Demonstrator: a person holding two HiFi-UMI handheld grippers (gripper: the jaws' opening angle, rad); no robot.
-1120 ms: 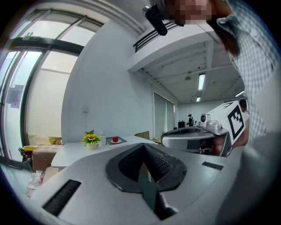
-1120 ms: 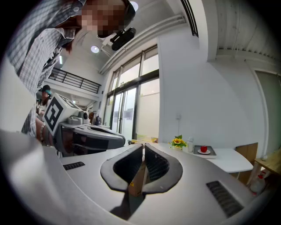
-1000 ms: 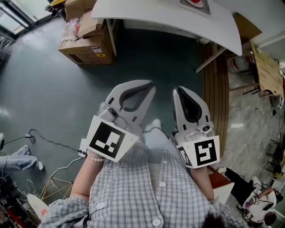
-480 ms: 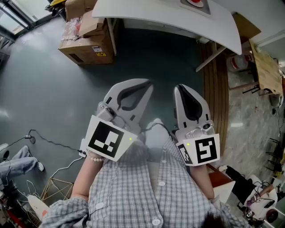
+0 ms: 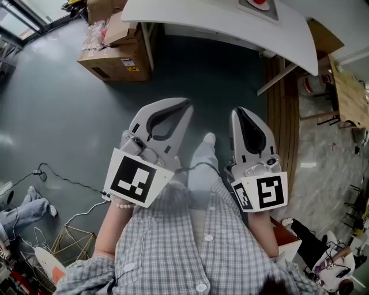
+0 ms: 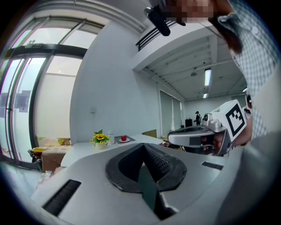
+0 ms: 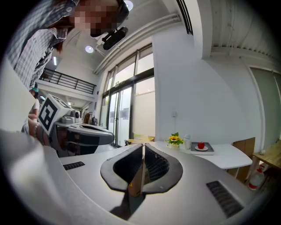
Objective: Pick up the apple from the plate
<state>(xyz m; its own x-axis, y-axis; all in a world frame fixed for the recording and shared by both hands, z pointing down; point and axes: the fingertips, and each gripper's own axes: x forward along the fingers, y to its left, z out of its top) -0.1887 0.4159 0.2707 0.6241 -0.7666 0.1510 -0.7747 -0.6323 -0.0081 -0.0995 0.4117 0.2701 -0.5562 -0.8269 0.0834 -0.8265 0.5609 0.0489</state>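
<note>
The red apple (image 7: 201, 145) lies on a small white plate (image 7: 201, 148) on a grey tray (image 7: 209, 150), far off on a white table (image 5: 219, 23). In the left gripper view the apple (image 6: 124, 138) shows small, next to a pot of sunflowers (image 6: 100, 139). In the head view the apple (image 5: 260, 2) is cut by the top edge. My left gripper (image 5: 183, 107) and right gripper (image 5: 239, 113) are held close to my chest over the floor, well short of the table. Both are shut with nothing between the jaws.
Cardboard boxes (image 5: 112, 55) stand on the floor at the table's left end. A small bottle (image 7: 187, 141) stands between the sunflowers (image 7: 174, 140) and the tray. A wooden strip (image 5: 282, 115) runs along the floor at right. Cables (image 5: 63, 184) lie at lower left.
My foot has stepped forward between the grippers and the view has shifted slightly toward the table. Both grippers stay shut in front of my chest.
</note>
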